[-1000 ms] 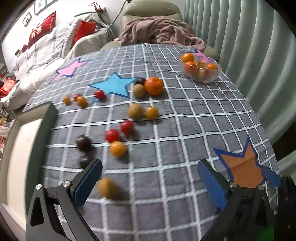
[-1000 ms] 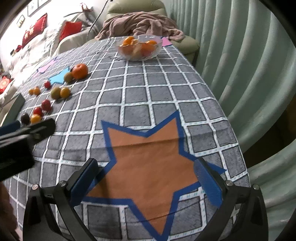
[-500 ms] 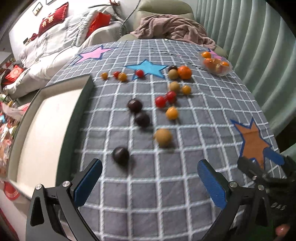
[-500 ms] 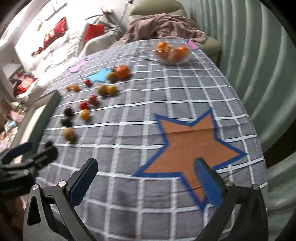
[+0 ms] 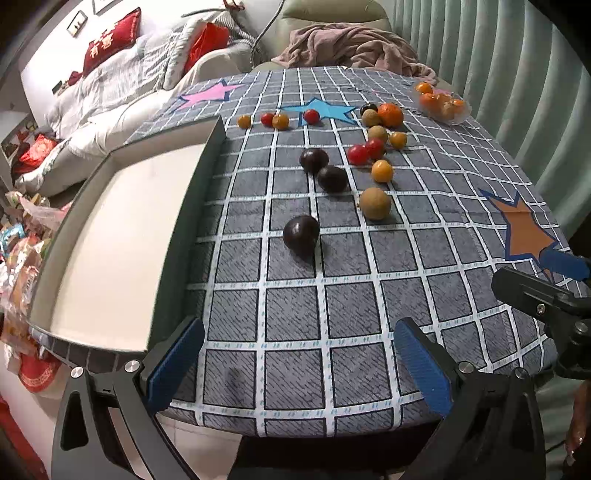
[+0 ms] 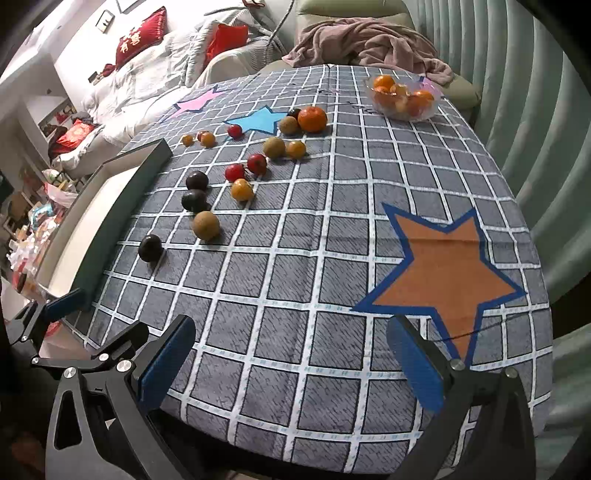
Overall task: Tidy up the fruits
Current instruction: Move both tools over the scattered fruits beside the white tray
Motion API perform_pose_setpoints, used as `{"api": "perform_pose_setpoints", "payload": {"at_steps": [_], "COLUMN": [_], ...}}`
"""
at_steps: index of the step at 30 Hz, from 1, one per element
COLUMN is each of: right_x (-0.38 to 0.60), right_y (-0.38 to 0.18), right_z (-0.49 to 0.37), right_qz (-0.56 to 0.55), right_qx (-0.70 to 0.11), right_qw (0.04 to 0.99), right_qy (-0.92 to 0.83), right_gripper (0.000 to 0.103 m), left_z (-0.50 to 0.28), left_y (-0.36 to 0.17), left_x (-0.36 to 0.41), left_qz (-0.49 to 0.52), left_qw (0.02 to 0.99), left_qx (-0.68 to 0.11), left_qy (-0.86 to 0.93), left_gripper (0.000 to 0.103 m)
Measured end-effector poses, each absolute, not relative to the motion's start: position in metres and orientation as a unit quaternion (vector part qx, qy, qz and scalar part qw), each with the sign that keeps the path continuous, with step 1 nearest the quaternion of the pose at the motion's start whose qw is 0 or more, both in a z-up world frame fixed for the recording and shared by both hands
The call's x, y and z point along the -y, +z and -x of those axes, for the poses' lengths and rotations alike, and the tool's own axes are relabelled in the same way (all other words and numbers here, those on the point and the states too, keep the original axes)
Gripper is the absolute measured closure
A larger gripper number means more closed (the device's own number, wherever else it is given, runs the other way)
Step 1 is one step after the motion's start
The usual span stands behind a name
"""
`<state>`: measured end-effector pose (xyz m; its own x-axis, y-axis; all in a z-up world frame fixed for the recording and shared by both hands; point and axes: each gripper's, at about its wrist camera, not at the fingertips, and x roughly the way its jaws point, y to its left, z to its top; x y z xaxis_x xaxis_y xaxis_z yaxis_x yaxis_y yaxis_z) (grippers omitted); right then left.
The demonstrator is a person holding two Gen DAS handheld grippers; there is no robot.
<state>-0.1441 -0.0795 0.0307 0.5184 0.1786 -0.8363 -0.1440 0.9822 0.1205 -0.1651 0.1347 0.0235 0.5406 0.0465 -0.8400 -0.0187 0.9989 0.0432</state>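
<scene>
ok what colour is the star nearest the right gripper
Orange with a blue border; the star shows best in the right wrist view.

Home living room: sofa (image 5: 122,85) with red cushions (image 5: 110,42) at 11 o'clock, armchair (image 6: 354,14) at 12, curtain (image 6: 517,92) at 2.

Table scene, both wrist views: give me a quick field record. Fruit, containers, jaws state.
surface: table with grid cloth
loose fruit: about fifteen pieces scattered, none gripped
nearest fruit: dark plum, alone on the cloth
largest loose fruit: orange by the blue star
bowl: far right corner, already holds oranges
tray: left edge, nothing visible in it
left gripper: jaws open, empty
right gripper: jaws open, empty
</scene>
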Motion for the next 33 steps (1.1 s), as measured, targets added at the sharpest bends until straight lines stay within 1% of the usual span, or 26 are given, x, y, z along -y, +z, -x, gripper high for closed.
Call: {"api": "perform_pose_setpoints", "payload": {"at_steps": [33], "right_x": [0.080], "right_y": [0.027], "right_z": [0.132], "right_qz": [0.003], "right_qx": [-0.488], "right_qw": [0.870], "right_qy": [0.074], "right_gripper": [0.000], "left_z": [0.158], "left_y": [0.021], "left_x": [-0.135], "left_qz": [-0.022], "left_qw": [0.872], "left_qx": [-0.488], "left_qy": [0.036], "left_gripper": [0.000]}}
